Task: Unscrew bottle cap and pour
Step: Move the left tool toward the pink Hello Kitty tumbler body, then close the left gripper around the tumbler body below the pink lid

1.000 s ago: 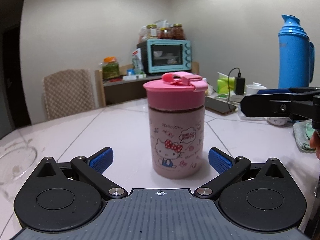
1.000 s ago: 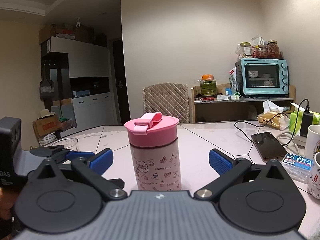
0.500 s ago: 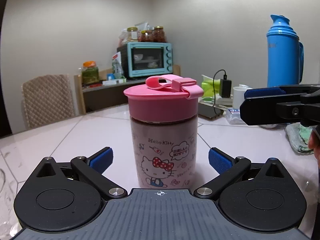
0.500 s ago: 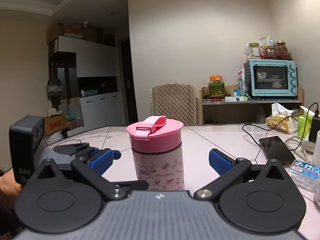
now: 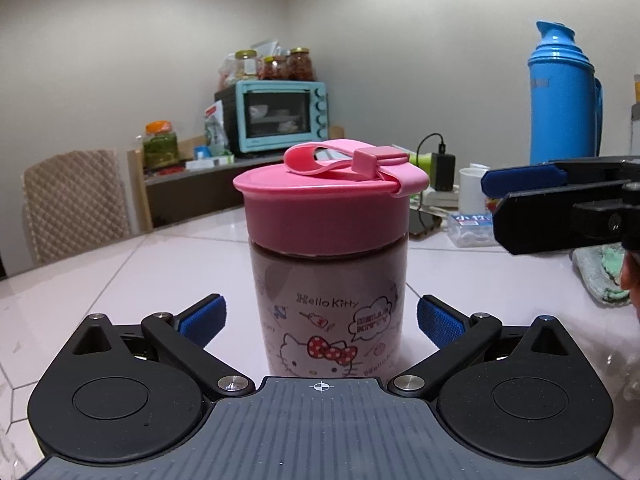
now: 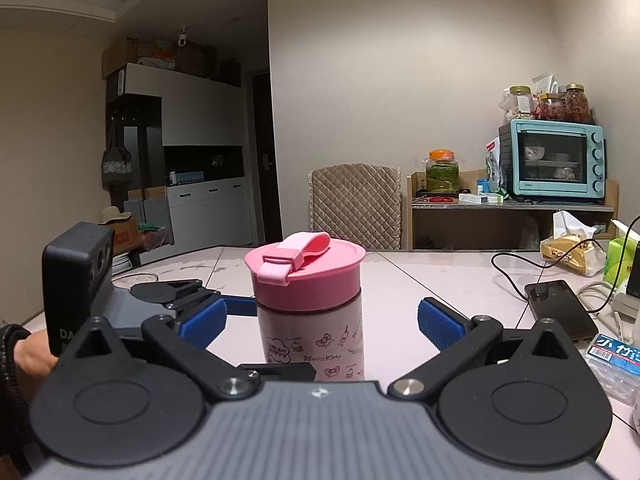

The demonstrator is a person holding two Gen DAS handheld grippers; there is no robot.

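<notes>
We are only beginning: the bottle (image 5: 330,292) is standing upright on the table (image 5: 132,276), its pink cap (image 5: 326,212) still on, both the left gripper (image 5: 320,318) and the right gripper (image 6: 322,316) are spread wide around it, and nothing is poured.

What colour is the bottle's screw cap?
Pink cap, with a matching pink strap; clearest in the left wrist view.

table (image 5: 120,280) left of bottle (image 5: 328,300): bare, passable | right edge: phone (image 6: 560,312), cable (image 6: 516,268), mug (image 5: 474,190), blue flask (image 5: 564,96), cloth (image 5: 596,276) obstruct | left gripper (image 5: 320,320): gaps either side of bottle | right gripper (image 6: 320,320): same
</notes>
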